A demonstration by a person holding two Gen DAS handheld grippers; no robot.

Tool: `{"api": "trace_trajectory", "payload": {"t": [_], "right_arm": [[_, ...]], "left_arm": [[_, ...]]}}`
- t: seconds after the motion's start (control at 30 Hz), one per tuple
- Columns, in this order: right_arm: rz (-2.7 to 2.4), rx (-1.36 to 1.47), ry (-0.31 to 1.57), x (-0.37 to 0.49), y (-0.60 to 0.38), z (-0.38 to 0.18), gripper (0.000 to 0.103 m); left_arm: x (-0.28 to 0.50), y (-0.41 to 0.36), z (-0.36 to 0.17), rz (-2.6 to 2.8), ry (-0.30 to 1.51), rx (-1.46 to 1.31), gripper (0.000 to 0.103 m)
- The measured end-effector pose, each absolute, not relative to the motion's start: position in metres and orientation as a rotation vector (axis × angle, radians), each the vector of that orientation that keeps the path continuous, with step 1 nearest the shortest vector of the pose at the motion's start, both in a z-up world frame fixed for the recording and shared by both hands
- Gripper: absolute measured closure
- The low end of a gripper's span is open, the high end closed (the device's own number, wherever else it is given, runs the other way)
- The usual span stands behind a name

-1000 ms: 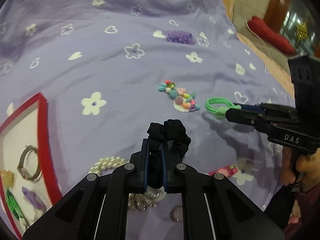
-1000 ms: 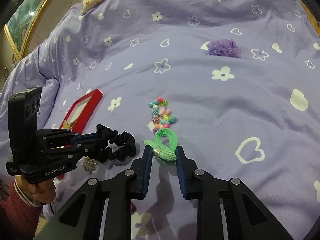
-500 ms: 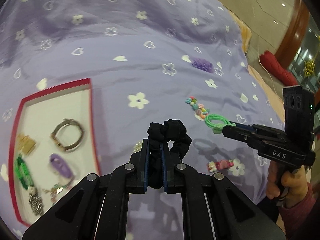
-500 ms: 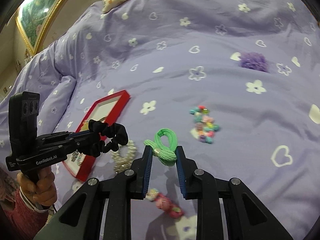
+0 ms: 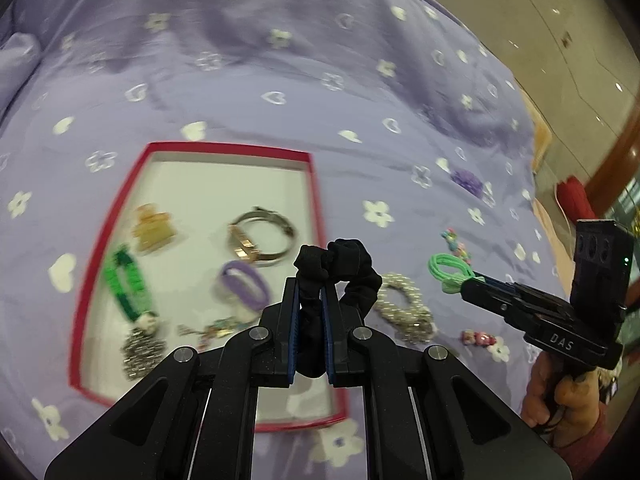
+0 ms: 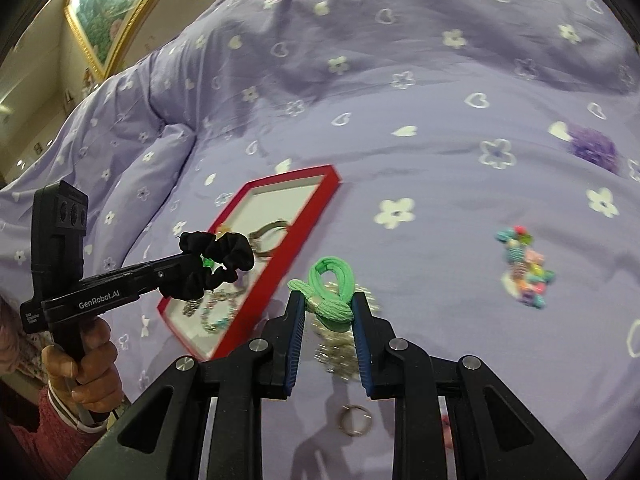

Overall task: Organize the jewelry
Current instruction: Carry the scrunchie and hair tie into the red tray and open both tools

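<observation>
Two grippers clamp hair ties: left gripper (image 5: pixel 310 316) the black scrunchie (image 5: pixel 340 268) over the tray's (image 5: pixel 228 150) right rim, right gripper (image 6: pixel 328 312) the green tie (image 6: pixel 330 292). Only the right view shows a ring (image 6: pixel 354 420) at lower centre.

Soft indoor light, motion-blurred centre, fisheye bending and dark corners.

A lavender floral bedspread (image 5: pixel 248 92) and gold-framed painting (image 6: pixel 106 20).
</observation>
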State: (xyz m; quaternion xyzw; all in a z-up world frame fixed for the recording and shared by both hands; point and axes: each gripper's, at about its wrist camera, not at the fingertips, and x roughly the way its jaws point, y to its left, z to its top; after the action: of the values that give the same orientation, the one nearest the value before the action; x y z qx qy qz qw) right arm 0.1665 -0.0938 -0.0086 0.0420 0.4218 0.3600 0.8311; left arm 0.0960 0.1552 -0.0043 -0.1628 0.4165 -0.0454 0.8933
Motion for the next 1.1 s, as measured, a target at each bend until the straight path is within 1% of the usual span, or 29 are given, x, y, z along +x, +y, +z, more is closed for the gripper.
{"api": "trace_trajectory", "payload": {"t": [0.43, 0.67, 1.1], "right_arm": [[0.889, 0.043, 0.891, 0.159, -0.011, -0.006, 0.079], [0.901, -0.002, 0.93, 0.165, 0.03, -0.023, 0.079], [0.872, -0.049, 1.0, 0.184, 0.057, -0.051, 0.076]], "left_arm": [[0.078, 0.217, -0.014, 0.038, 0.856, -0.43, 0.094], [0.085, 0.238, -0.026, 0.079, 0.872, -0.457, 0.094], [0.11, 0.261, -0.06, 0.106, 0.926, -0.535, 0.094]]}}
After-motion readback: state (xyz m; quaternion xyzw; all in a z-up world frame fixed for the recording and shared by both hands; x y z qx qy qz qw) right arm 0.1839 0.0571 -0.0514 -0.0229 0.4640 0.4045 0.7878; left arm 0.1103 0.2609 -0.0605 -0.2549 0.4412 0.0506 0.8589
